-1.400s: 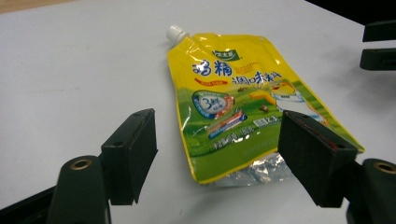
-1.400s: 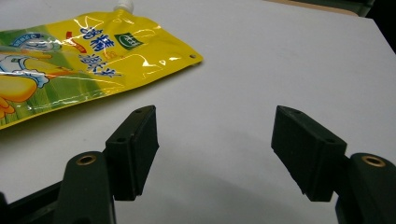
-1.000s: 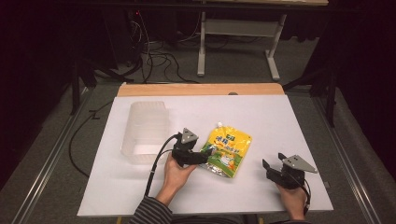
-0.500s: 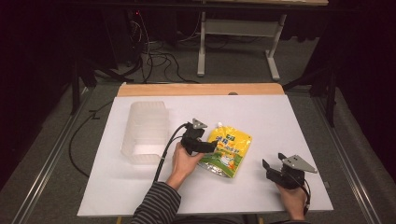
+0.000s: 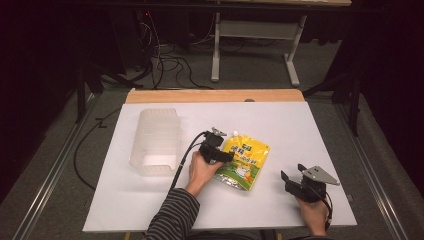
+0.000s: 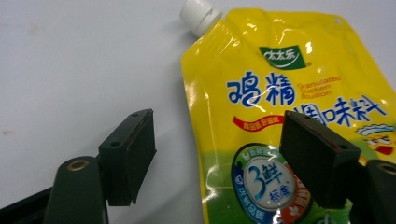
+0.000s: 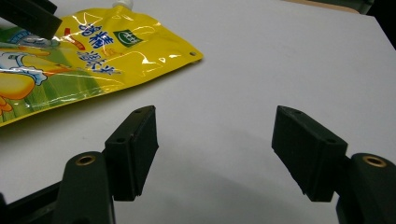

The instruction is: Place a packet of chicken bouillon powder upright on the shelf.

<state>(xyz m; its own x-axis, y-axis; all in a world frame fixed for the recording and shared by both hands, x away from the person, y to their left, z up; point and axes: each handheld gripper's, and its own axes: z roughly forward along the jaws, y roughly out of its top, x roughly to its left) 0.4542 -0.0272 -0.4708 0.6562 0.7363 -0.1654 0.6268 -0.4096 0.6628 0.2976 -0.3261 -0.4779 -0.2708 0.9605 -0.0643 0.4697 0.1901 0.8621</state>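
1. High view: a yellow spouted seasoning pouch [image 5: 243, 161] lies flat near the middle of the white table [image 5: 300, 125], its white cap pointing away from the person. The left gripper [image 5: 223, 156] sits at the pouch's left edge, held in the person's left hand [image 5: 200, 172], a striped sleeve behind it. The right gripper [image 5: 292, 175] rests well apart from the pouch, near the table's front right. A clear plastic bin [image 5: 156, 141] stands to the left of the left gripper.

2. Left gripper view: the jaws are spread wide. One jaw hangs over bare table just beside the pouch's edge, the other over its printed face, so they straddle that edge without pinching it. The white cap [image 6: 200, 15] shows at the top.

3. Right gripper view: the jaws are spread wide over bare table, with nothing between them. The pouch lies farther off at the upper left, a corner hole punched through its rim.
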